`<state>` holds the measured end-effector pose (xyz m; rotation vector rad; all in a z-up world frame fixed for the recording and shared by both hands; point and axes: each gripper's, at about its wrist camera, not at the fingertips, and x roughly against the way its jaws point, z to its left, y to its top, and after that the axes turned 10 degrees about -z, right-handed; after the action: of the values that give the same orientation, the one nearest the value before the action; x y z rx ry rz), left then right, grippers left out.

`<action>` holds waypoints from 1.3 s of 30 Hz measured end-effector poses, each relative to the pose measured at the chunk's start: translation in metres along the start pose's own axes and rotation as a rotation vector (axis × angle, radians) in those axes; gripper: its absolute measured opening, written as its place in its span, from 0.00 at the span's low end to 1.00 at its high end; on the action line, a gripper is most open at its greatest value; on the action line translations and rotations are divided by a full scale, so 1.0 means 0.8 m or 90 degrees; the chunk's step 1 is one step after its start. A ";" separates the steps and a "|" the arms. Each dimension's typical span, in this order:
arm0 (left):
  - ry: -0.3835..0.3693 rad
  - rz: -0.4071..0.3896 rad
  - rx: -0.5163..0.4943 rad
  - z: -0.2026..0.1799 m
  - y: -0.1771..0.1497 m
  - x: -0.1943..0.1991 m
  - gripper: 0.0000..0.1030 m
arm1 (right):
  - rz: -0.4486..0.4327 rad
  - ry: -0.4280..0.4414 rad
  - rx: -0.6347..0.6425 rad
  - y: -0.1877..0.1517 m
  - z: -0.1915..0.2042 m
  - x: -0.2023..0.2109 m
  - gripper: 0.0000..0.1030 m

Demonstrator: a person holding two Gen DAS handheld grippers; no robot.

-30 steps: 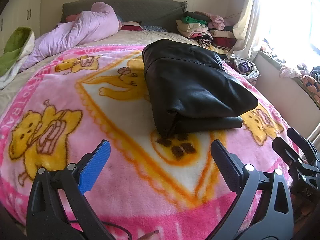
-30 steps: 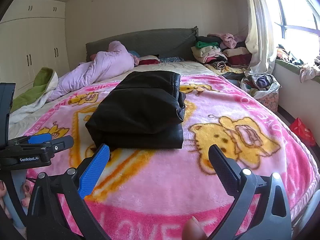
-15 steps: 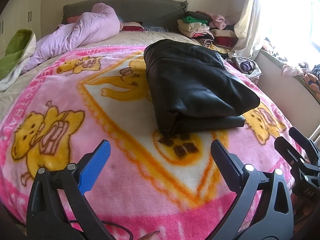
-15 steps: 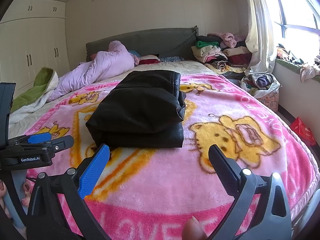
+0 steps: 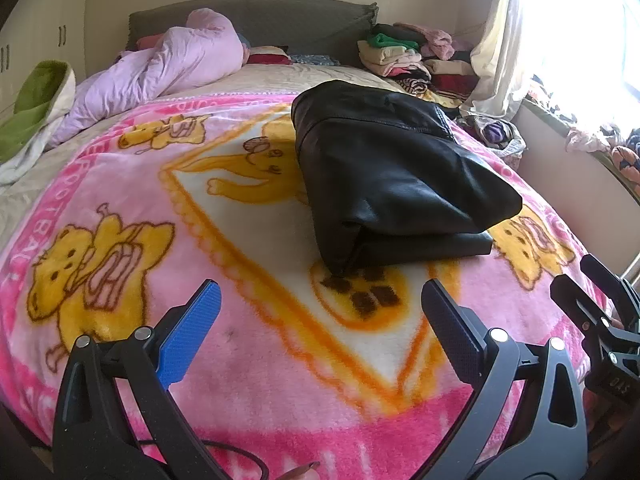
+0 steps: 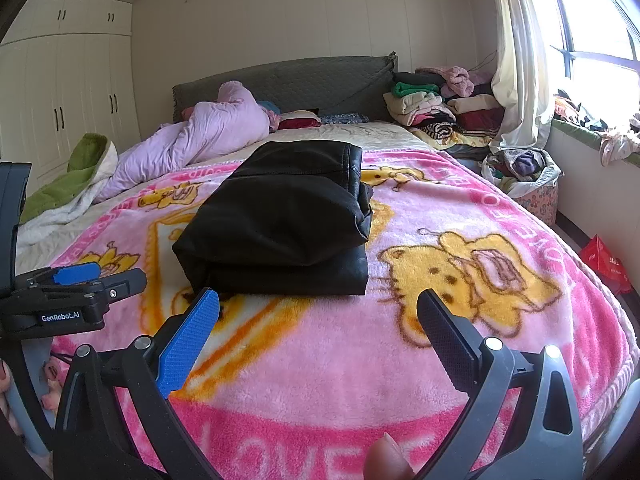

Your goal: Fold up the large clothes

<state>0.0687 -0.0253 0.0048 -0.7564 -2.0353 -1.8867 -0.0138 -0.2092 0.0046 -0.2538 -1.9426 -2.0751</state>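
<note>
**Entry: black garment, folded, on bed**

Item: one black leather-like garment (image 5: pixel 392 184), lying as a compact layered bundle near the middle of the pink cartoon blanket (image 5: pixel 248 360) on the bed. Lower layers showed at its near edge.

Tools: left tool (image 5: pixel 320 316) with jaws spread wide, holding nothing, hovering over the blanket short of the bundle. Right tool (image 6: pixel 318 322) likewise spread and empty, near the bundle's front edge but apart from it.

Surroundings: lilac duvet (image 6: pixel 208 136) bunched toward the headboard; stacked clothes (image 6: pixel 436 108) at the far corner by the curtain.

Status, as judged: folding appeared finished or nearly so.

Handling note: any final tidy should press the top layer flat and square the near edge, both tools working symmetrically; the slick, stiff material would likely spring open if tugged from one side.
</note>
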 end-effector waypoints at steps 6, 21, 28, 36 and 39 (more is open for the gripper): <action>0.000 0.000 0.000 0.001 0.001 0.000 0.91 | 0.002 -0.001 0.001 0.000 0.000 0.000 0.96; 0.003 -0.001 -0.001 0.002 0.001 0.002 0.91 | 0.001 0.004 0.008 0.004 0.003 0.000 0.96; 0.002 -0.002 -0.001 0.002 0.001 0.002 0.91 | 0.003 0.002 0.009 0.004 0.003 -0.001 0.96; 0.003 -0.002 -0.001 0.002 0.000 0.003 0.91 | 0.002 0.001 0.008 0.004 0.003 0.000 0.96; 0.005 -0.002 -0.004 0.003 0.000 0.003 0.91 | 0.002 0.000 0.008 0.004 0.003 0.000 0.96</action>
<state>0.0671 -0.0223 0.0059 -0.7460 -2.0276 -1.8948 -0.0128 -0.2067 0.0078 -0.2543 -1.9532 -2.0596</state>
